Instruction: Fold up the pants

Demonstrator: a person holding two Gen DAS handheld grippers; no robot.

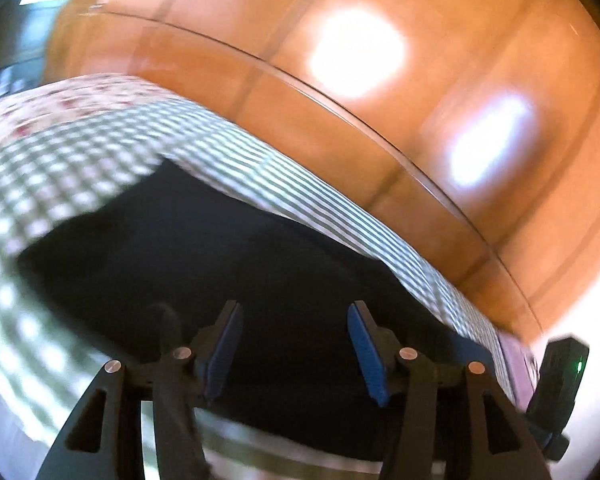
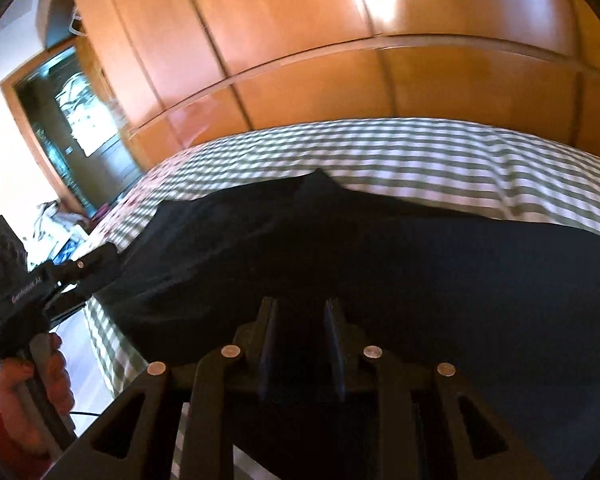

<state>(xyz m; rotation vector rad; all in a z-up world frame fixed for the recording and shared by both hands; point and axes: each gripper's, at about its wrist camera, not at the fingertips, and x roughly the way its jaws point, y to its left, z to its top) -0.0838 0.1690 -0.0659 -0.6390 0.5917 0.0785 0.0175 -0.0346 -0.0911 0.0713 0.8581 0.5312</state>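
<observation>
Dark navy pants (image 1: 228, 264) lie spread on a bed with a green-and-white checked cover (image 1: 52, 168). My left gripper (image 1: 296, 312) is open, its blue pads (image 1: 224, 344) apart above the pants, nothing between them. In the right wrist view the pants (image 2: 440, 280) fill the foreground. My right gripper (image 2: 300, 308) is partly closed with a narrow gap; dark fabric lies under and between the fingers (image 2: 268, 336), and I cannot tell whether it is gripped. The left gripper also shows in the right wrist view (image 2: 96, 264), held by a hand at the pants' left edge.
A wooden wardrobe (image 2: 300, 40) stands behind the bed. A doorway (image 2: 72, 112) opens at the left. The bed cover (image 2: 420, 152) extends beyond the pants toward the wardrobe. The other gripper's body (image 1: 556, 384) shows at the right edge of the left wrist view.
</observation>
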